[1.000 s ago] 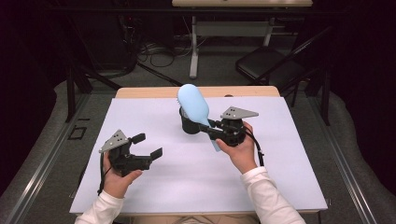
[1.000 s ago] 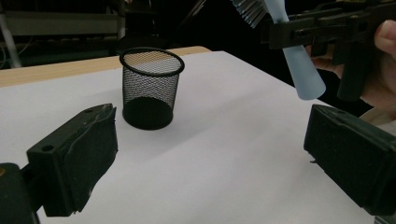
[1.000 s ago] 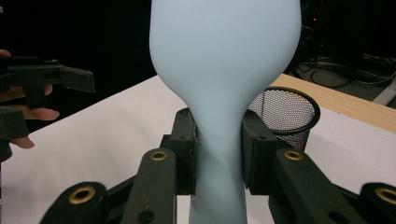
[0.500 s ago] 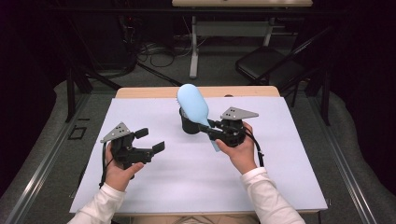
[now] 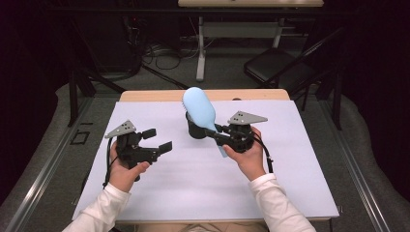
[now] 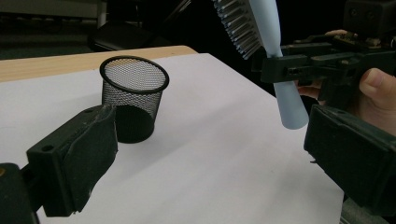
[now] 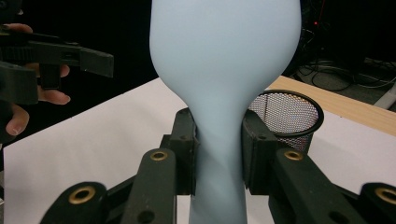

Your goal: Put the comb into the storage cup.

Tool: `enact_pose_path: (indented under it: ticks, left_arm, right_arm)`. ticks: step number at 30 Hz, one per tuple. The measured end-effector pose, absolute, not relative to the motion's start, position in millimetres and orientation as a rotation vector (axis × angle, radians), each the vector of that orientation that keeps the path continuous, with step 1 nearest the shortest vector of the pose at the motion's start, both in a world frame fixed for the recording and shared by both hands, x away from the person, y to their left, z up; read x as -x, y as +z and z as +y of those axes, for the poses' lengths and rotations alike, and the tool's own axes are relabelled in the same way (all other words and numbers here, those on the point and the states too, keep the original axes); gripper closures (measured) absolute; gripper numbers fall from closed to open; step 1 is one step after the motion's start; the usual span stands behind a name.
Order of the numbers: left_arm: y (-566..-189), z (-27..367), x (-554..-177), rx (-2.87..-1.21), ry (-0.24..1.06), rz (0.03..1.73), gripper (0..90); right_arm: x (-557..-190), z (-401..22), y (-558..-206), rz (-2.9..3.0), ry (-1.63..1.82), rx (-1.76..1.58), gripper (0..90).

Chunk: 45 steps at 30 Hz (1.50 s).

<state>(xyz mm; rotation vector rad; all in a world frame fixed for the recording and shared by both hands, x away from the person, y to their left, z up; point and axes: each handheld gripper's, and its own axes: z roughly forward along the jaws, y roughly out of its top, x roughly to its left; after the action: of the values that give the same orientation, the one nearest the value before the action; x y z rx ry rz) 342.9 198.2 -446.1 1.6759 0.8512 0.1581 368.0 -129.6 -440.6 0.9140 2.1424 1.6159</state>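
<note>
**Hairbrush pinched beside the mesh cup**

The right hand-held gripper pinches the neck of a pale blue hairbrush, its two black jaws pressed against either side of the narrow part just below the wide head, as the right gripper view makes plain. The brush is off the counter and stands tilted, head up and handle end pointing down. In the left gripper view its bristles face toward the black mesh cup.

The mesh cup stands upright on the white sheet that covers the counter, toward the sheet's far edge. From the high view the brush head overlaps the cup and partly hides it, and the right hand-held gripper sits just beside the cup on its right. In the right gripper view the cup shows close behind the brush neck.

The left hand-held gripper is well apart from the cup, to its left and nearer the person. Its jaws are spread wide with nothing between them, and they point toward the cup.
</note>
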Motion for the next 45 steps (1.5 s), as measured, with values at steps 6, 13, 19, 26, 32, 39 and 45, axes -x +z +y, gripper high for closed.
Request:
enact_pose_path:
  ticks: [6,13,19,26,32,39,45]
  left_arm:
    - [-445.2,195.1,-347.3,-1.672,0.136,0.858,2.8]
    - [-441.4,191.3,-353.1,-1.679,0.102,0.855,2.8]
    - [-433.7,188.0,-358.7,-1.684,0.086,0.851,2.8]
    - [-425.9,185.2,-366.1,-1.707,0.061,0.851,2.8]
    - [-418.3,183.2,-370.1,-1.712,0.060,0.846,2.9]
    - [-413.6,180.4,-373.2,-1.718,0.050,0.844,2.8]
    - [-409.2,178.0,-376.3,-1.709,0.038,0.847,2.9]
  right_arm:
    - [-367.7,-129.8,-440.3,2.142,1.617,-0.913,70.0]
    - [-367.4,-129.4,-440.3,2.143,1.618,-0.912,70.0]
    - [-367.0,-129.4,-440.0,2.141,1.622,-0.910,70.0]
    - [-366.5,-128.9,-439.9,2.140,1.626,-0.908,70.0]
    - [-366.0,-128.4,-439.7,2.140,1.626,-0.904,70.0]
    - [-365.6,-128.1,-439.5,2.139,1.628,-0.904,70.0]
    - [-365.4,-128.0,-439.2,2.138,1.632,-0.900,70.0]
